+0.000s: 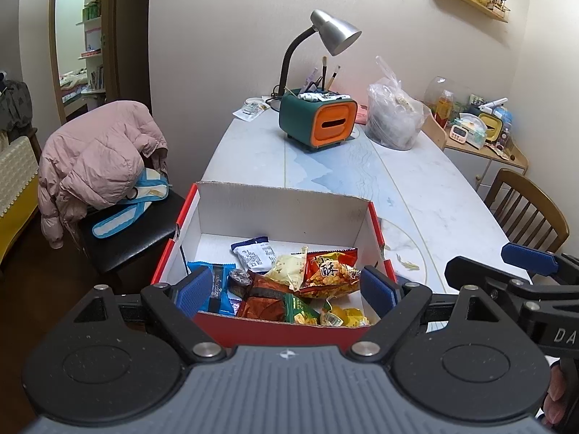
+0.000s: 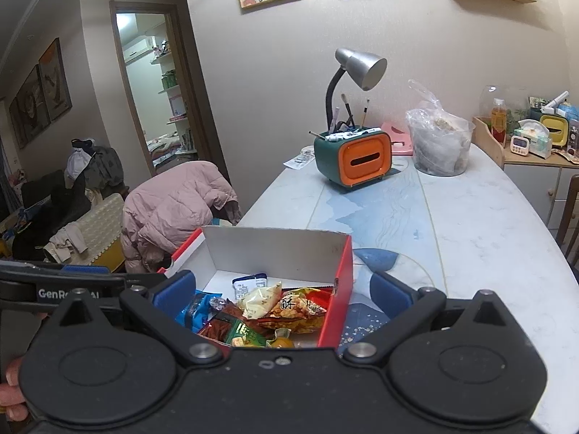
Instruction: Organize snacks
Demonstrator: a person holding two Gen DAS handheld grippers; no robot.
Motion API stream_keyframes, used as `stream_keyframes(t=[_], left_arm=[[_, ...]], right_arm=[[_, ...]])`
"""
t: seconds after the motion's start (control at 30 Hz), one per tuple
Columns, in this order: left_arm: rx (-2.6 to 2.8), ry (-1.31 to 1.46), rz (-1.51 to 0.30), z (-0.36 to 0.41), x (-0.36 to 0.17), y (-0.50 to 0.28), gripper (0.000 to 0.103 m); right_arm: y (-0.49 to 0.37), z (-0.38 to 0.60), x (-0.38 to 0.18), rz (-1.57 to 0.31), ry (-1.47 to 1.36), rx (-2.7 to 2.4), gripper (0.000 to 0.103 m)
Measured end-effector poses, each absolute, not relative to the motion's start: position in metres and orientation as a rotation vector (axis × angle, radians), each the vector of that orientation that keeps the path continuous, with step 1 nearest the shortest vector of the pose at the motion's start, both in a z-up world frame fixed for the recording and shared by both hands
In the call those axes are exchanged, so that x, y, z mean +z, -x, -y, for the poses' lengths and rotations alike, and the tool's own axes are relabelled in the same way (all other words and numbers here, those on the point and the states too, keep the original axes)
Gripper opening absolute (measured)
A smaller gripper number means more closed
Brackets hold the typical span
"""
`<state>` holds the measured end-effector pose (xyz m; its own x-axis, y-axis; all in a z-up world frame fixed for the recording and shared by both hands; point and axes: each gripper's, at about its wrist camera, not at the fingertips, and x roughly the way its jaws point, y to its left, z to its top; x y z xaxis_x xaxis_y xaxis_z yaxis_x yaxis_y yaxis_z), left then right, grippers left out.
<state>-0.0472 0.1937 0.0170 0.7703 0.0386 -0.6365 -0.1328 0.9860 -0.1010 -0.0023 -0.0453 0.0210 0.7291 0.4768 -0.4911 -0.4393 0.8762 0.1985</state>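
A red cardboard box [image 1: 278, 206] with a white inside stands at the near end of the table and also shows in the right wrist view [image 2: 340, 282]. It holds several snack packets: an orange-red one [image 1: 331, 271], a pale yellow one [image 1: 286, 266], a white one [image 1: 253, 253], a blue one [image 1: 217, 285] and a brown-green one [image 1: 267, 298]. My left gripper [image 1: 286, 289] is open and empty, hovering over the box's near edge. My right gripper [image 2: 282, 293] is open and empty, above the box's right side. It shows at the right of the left wrist view [image 1: 506, 267].
A green and orange tissue box [image 1: 316, 121] with a desk lamp [image 1: 333, 32] and a clear plastic bag [image 1: 394, 115] stand at the far end of the table [image 1: 416, 188]. A chair with a pink jacket [image 1: 97, 159] stands left; a wooden chair [image 1: 524, 206] right.
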Motion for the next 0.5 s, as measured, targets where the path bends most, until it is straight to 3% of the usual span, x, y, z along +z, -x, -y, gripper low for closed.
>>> stream_keyframes(t=[0.5], left_arm=[[0.128, 0.139, -0.684, -0.1916, 0.0160, 0.0526, 0.089]], right_arm=[[0.0043, 0.0445, 0.0206, -0.567, -0.063, 0.506, 0.103]])
